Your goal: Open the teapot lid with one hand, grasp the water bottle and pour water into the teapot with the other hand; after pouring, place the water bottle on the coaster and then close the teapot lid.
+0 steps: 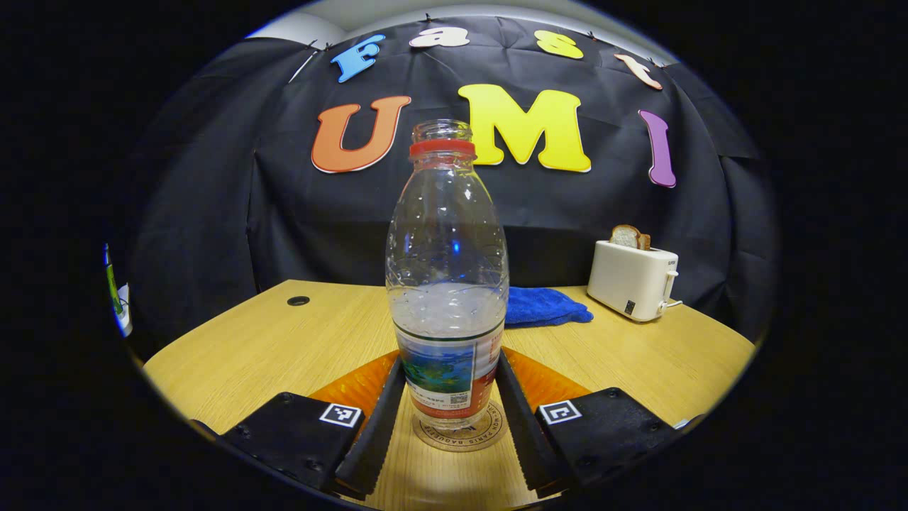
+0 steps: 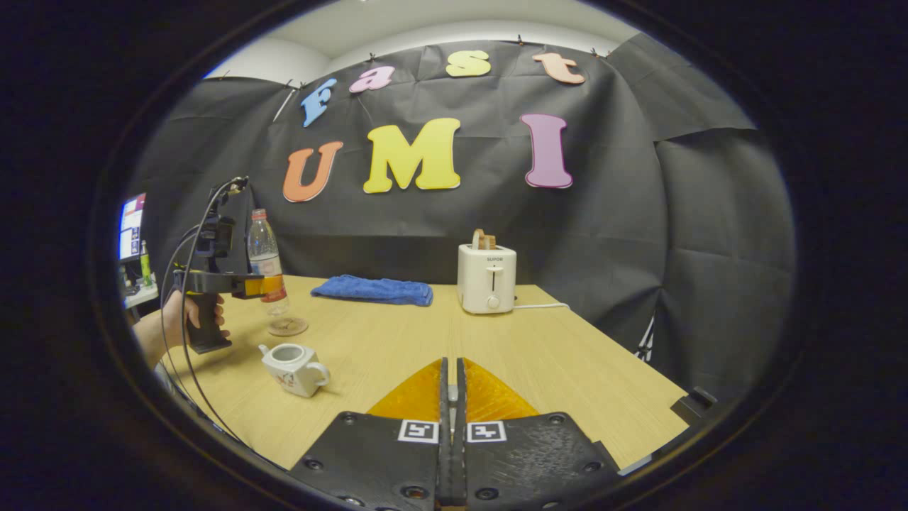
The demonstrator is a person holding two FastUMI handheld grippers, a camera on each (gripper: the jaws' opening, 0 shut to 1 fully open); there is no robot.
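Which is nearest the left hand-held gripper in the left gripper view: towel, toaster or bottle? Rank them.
1. Bottle: between the fingers, over the coaster.
2. Towel: behind the bottle, slightly right.
3. Toaster: far right, by the wall; close to the towel's depth, but farther off sideways.

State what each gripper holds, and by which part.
Left gripper: the water bottle, jaws at its labelled lower body. Right gripper: jaws shut; what they hold cannot be told.
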